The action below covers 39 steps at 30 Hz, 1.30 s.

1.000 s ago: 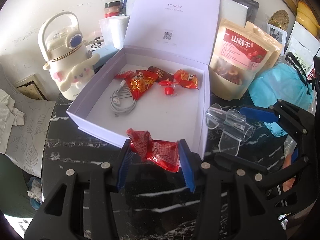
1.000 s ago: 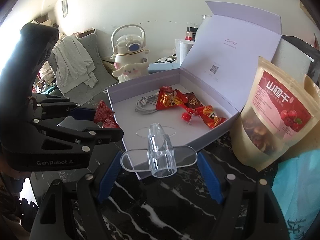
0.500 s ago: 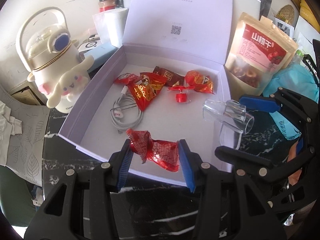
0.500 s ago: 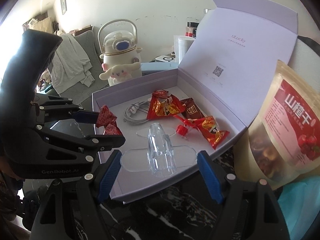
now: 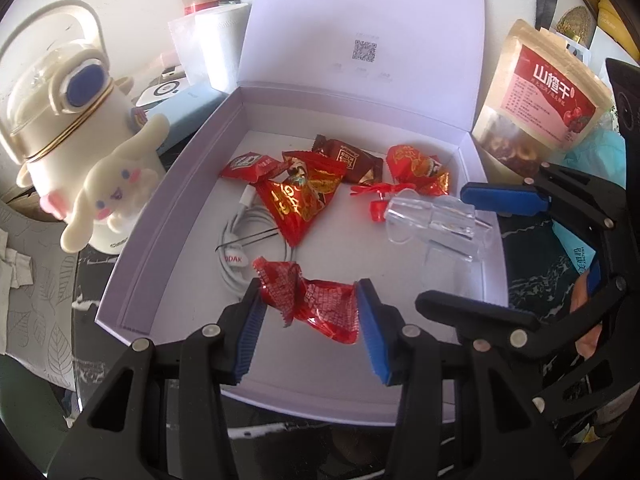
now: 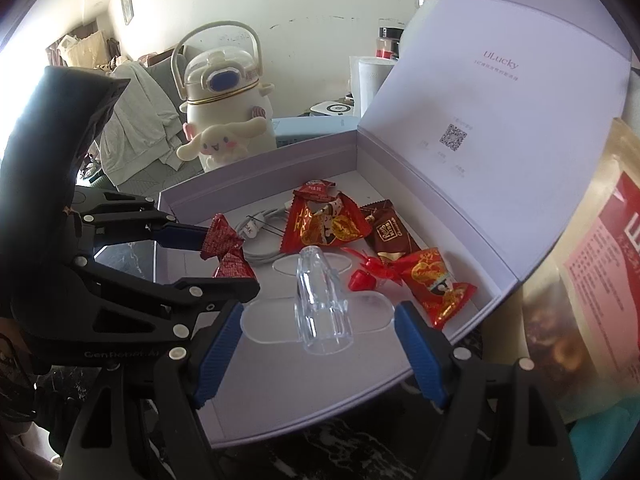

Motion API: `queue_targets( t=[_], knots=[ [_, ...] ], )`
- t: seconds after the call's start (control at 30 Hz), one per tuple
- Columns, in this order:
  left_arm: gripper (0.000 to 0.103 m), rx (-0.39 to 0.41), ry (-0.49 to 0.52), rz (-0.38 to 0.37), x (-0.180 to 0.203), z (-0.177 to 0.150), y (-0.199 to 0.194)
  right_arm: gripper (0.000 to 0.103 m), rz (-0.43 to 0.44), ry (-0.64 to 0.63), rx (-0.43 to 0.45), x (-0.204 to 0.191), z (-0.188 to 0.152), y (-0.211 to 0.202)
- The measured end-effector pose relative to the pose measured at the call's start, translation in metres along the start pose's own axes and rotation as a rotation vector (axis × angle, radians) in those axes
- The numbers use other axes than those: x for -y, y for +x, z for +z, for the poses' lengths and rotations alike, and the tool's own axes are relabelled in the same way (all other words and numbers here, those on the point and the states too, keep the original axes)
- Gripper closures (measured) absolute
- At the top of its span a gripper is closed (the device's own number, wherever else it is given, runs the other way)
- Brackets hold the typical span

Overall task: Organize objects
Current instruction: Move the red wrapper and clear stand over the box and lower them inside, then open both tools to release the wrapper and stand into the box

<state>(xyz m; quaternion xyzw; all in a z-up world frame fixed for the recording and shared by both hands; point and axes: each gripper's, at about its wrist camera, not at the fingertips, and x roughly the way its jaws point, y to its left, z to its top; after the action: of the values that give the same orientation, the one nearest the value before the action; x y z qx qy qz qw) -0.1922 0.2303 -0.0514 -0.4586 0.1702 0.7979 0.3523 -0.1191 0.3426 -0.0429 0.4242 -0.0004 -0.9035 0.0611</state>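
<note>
A: Two hand-held grippers over the open lavender gift box (image 5: pixel 160 216). Left hand-held gripper (image 5: pixel 308 320) clamps a red candy wrapper (image 5: pixel 316 304) above the box's near edge. Right hand-held gripper (image 6: pixel 320 344) has a clear plastic holder (image 6: pixel 322 304) between its blue pads, jaws fairly wide, pads at the flat wing tips.

B: Count inside?

A: Four loose wrapped snacks: three red (image 5: pixel 304 196), one brown (image 5: pixel 348 158). Plus one small red twist candy (image 5: pixel 376 204) and one coiled white cable (image 5: pixel 248 240). All on the box floor.

B: Surroundings?

A: Black marble-pattern desk (image 5: pixel 532 248). One cream character bottle (image 5: pixel 68 136) left of the box, one dried hawthorn pouch (image 5: pixel 540 96) right. Lid stands upright at the back. Clothes heaped on a chair (image 6: pixel 136 120) behind.

B: Holder orientation?

A: Tube's long axis runs away from the right camera, open end toward it. Wings span jaw to jaw.
</note>
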Motion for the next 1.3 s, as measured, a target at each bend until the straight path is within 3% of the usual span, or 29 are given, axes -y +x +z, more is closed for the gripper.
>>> queue_targets(
  t=[0.77, 1.3],
  knots=[
    [0.059, -0.021, 0.086, 0.01, -0.005, 0.008, 0.033, 0.025, 0.009, -0.091, -0.098, 0.007, 0.005, 0.042],
    [0.058, -0.084, 0.064, 0.007, -0.003, 0.014, 0.039, 0.024, -0.083, -0.145, -0.221, 0.002, 0.008, 0.055]
  ],
)
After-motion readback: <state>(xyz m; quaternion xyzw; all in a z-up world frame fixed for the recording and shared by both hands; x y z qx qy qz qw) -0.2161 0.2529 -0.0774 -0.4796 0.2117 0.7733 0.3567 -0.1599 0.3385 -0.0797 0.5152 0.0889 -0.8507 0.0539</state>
